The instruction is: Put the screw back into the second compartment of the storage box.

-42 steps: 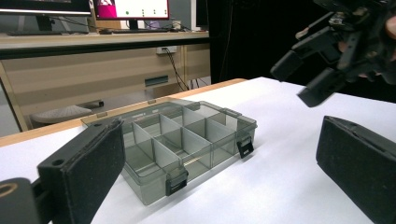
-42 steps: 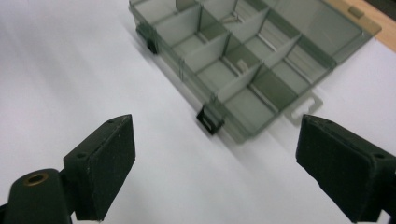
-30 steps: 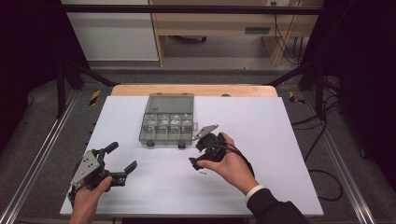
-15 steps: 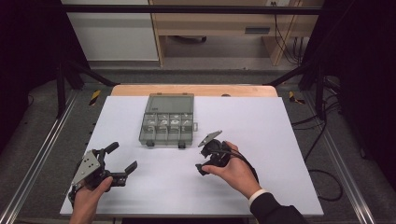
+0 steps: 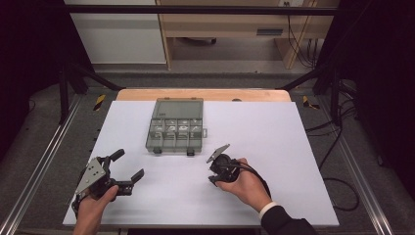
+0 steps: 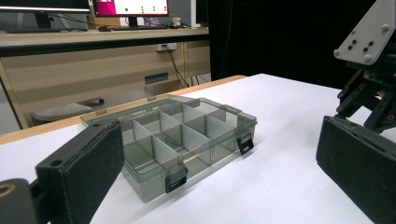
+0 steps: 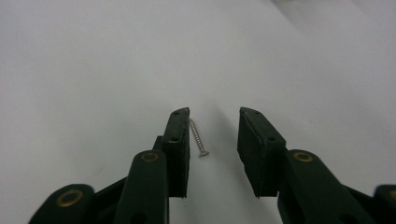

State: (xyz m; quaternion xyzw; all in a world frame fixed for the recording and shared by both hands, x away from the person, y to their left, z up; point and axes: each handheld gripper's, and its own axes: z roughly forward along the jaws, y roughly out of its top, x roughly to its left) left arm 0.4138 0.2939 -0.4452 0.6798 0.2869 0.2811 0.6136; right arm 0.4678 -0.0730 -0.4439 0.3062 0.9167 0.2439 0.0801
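Note:
A small silver screw [image 7: 198,137] lies on the white table between the jaws of my right gripper [image 7: 215,114], right beside the left pad [image 7: 180,140] and apart from the right pad. These jaws have just been closing and still stand apart around the screw. In the high view the right gripper [image 5: 215,174] points down at the table, in front of a clear grey compartment box [image 5: 174,129]. My left gripper [image 5: 128,164] rests at the front left, open and empty. From the left gripper [image 6: 219,123], the box [image 6: 182,140] lies ahead with its latches facing me.
The white table top [image 5: 293,147] has a wooden strip along its far edge. Metal rails run down both sides and cables lie on the floor at the right. A desk with monitors [image 6: 130,7] stands beyond the table.
The right hand has sunk toward the table and drawn slightly nearer the front edge. The left hand and the box have not moved.

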